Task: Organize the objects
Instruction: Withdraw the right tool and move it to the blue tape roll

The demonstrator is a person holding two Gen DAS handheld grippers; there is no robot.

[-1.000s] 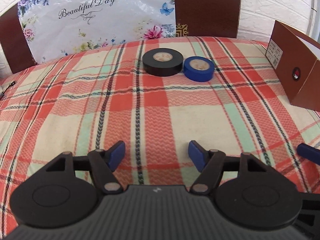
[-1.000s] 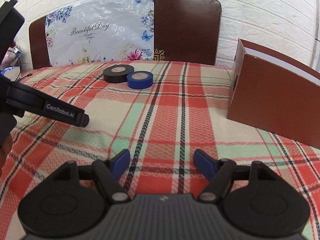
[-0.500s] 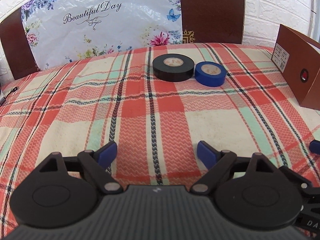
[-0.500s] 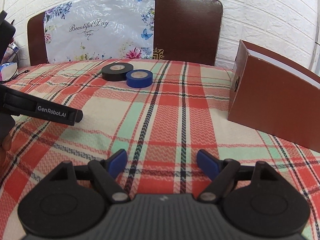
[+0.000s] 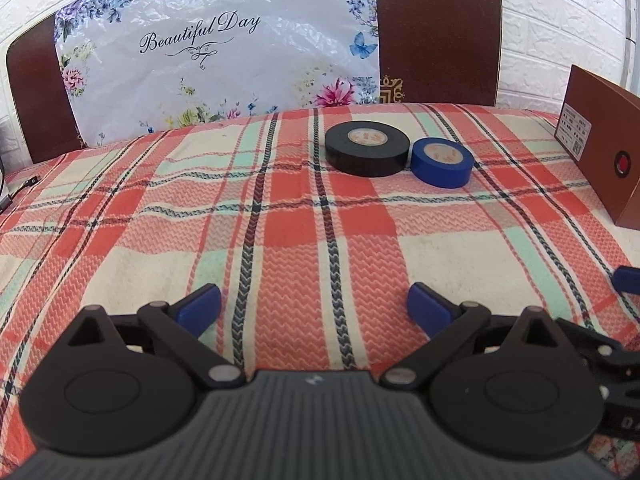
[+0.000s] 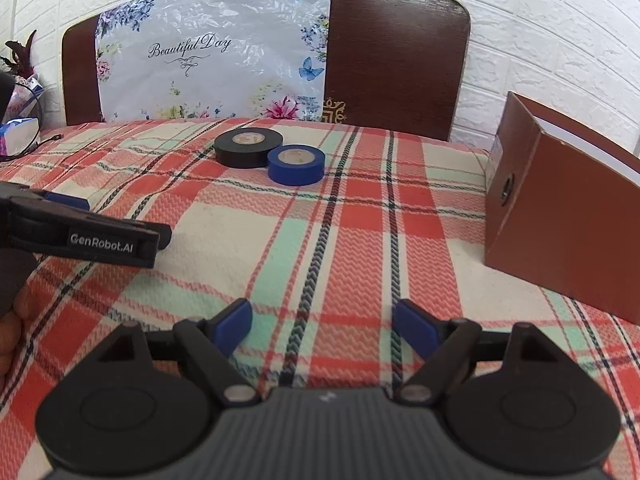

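Near the far edge of the tabletop [image 5: 280, 248], the black tape roll [image 5: 367, 147] and the blue tape roll [image 5: 442, 161] touch, light and stiff, best pinched across their round sides, while the left tool [image 5: 314, 306] is opening with nothing in it and the right tool [image 6: 322, 326] is spread wide and empty too.

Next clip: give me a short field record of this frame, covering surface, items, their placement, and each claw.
surface: table under a red, cream and mint plaid cloth
items: wide black roll of tape; smaller blue roll of tape; brown cardboard box
placement: both rolls lie flat at the far side, side by side, close or touching; the box stands apart at the right edge
backdrop: dark wooden chair back draped with a floral plastic bag
left claw: jaws opening, nothing between them
right claw: open, empty
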